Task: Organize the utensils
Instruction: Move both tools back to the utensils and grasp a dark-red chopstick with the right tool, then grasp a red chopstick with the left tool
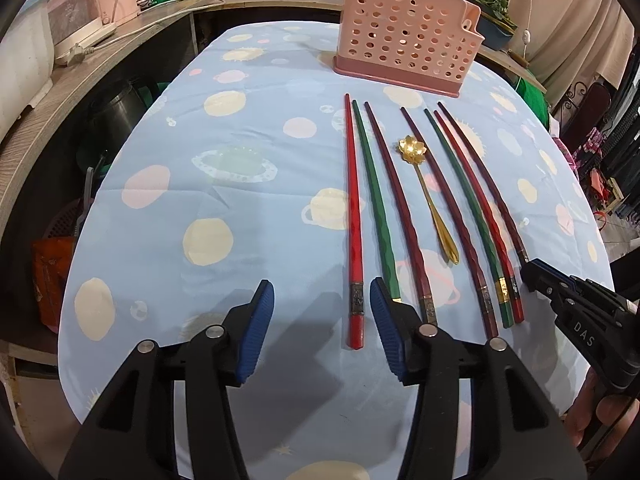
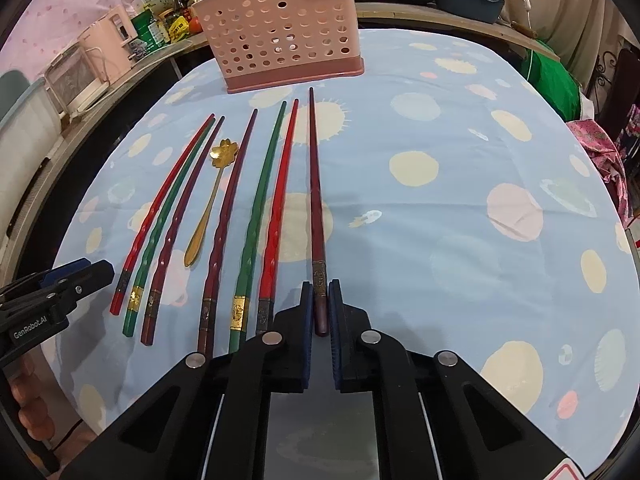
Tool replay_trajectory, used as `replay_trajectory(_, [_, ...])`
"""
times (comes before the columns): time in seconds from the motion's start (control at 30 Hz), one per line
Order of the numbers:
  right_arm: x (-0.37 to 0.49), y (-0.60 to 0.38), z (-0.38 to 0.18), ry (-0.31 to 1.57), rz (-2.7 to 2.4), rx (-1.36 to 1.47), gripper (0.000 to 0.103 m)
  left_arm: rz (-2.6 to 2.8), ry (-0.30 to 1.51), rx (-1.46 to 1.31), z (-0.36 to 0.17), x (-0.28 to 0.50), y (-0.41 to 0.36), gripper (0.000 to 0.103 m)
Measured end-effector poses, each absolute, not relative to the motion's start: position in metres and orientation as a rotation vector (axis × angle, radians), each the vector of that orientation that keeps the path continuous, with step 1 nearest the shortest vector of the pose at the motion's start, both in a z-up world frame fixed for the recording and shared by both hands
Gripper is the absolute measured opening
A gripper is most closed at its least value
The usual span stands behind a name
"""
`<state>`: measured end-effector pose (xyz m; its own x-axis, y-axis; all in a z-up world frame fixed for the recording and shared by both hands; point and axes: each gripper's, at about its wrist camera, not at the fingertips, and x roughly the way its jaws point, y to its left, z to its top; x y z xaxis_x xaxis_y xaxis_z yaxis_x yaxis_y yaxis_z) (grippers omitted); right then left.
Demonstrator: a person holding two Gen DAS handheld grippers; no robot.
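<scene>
Several red, green and maroon chopsticks lie in a row on the blue tablecloth, with a gold flower spoon [image 1: 428,196] [image 2: 212,196] among them. A pink perforated utensil holder [image 1: 408,40] [image 2: 280,32] stands upright at the far end. My left gripper [image 1: 322,300] is open near the table's front, its right pad beside the red chopstick [image 1: 354,220] and over the green one [image 1: 376,204]. My right gripper [image 2: 320,300] is shut on the thick end of the rightmost maroon chopstick [image 2: 314,184], which lies flat on the cloth; it also shows in the left wrist view [image 1: 532,276].
A counter [image 1: 120,36] with a pink appliance, jars and a tomato runs along the left and back. Pots and a planter stand behind the holder. A green bag [image 2: 552,80] and pink cloth sit at the right edge. The cloth's right half [image 2: 460,200] carries no utensils.
</scene>
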<state>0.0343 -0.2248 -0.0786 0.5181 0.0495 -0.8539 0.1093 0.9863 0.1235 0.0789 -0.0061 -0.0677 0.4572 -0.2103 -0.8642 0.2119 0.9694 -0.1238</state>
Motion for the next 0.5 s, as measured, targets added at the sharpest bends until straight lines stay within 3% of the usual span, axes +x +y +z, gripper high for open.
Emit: replay_trajectory(0.5, [0.033,-0.224,-0.079,1.025,-0.035,0.162,0.007,-0.261,1.085,0.031,-0.08,0.08,-0.012,0.042])
